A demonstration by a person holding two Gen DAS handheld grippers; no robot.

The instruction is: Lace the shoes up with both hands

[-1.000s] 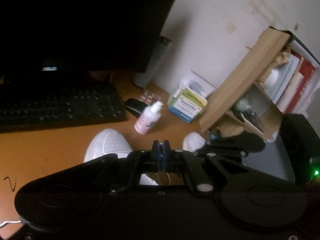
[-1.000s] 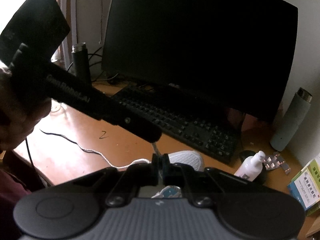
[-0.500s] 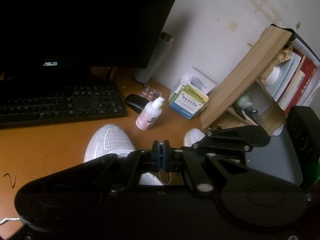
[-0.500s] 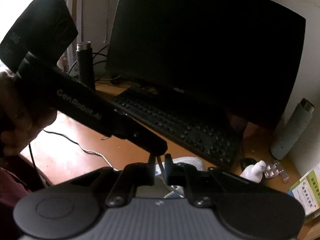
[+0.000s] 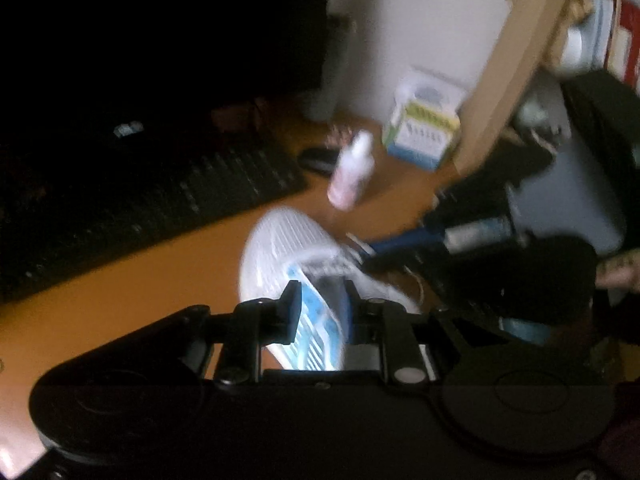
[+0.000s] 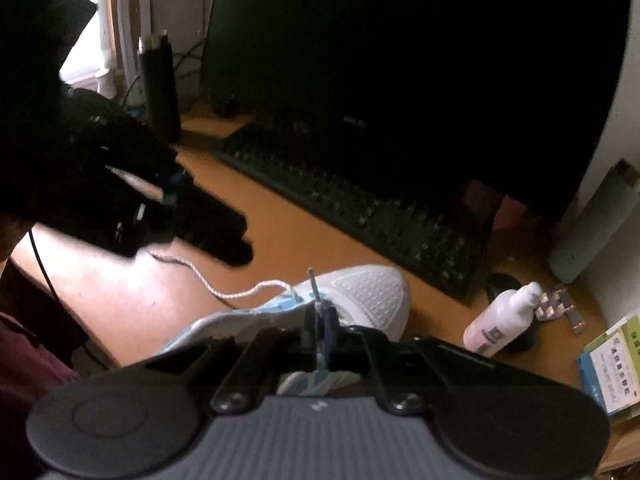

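Note:
A white shoe with blue trim (image 5: 288,248) lies on the orange desk, toe toward the keyboard; it also shows in the right wrist view (image 6: 360,292). My left gripper (image 5: 320,304) is open, its jaws apart above the shoe's blue tongue. My right gripper (image 6: 318,316) is shut on the lace tip (image 6: 313,280), which sticks up above the shoe. In the left wrist view it reaches in from the right at the eyelets (image 5: 368,250). A white lace (image 6: 224,286) trails left from the shoe. The left wrist view is blurred.
A black keyboard (image 6: 360,204) and dark monitor (image 6: 400,60) stand behind the shoe. A white bottle (image 6: 500,320), a mouse, pill strips, a box (image 5: 424,136), a grey flask (image 6: 592,220) and a wooden shelf (image 5: 512,60) are at the right.
My left gripper has opened and moved down over the shoe. My right gripper has closed on the lace tip and dropped toward the shoe's eyelets.

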